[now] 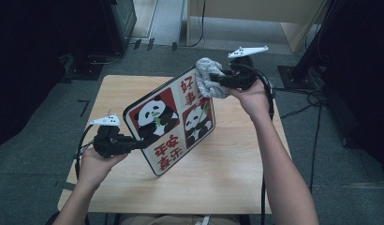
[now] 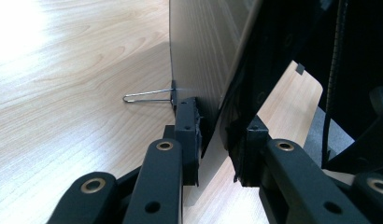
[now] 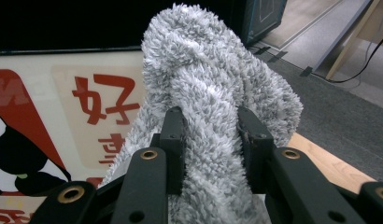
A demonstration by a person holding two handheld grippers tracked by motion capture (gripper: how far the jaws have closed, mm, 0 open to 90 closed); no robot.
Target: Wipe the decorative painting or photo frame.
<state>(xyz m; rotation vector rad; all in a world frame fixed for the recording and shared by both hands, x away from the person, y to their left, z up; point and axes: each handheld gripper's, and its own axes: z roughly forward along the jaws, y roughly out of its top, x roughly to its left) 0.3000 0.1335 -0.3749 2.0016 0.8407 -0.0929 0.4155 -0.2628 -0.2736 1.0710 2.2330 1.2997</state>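
Currently, the square cream board printed with pandas, red panels and red Chinese characters (image 1: 173, 119) is held tilted above the light wooden table (image 1: 227, 178), its printed face towards the person; all positions below are given relative to this board. The left gripper (image 1: 138, 143) clamps the board's lower-left edge: in the left gripper view its jaws are nearly closed, pressing on either side of the thin panel (image 2: 199, 60). A thin bent wire stand (image 2: 147, 95) projects from the board's plain back, just beside the left gripper's pad. The right gripper (image 1: 218, 79) is at the board's upper-right corner, its jaws narrowed onto a bunched fluffy grey cloth (image 1: 208, 77); in the right gripper view the cloth (image 3: 213, 107) bulges above and between both pads and lies against the printed face near the red characters (image 3: 103, 100). No container is in the scene. Beneath the board, the table carries nothing else. Beyond the board lie grey carpeted floor (image 1: 49, 122), black cables (image 1: 312, 101), dark equipment stands at both sides, and pale wooden furniture legs (image 1: 298, 33) at the far wall.
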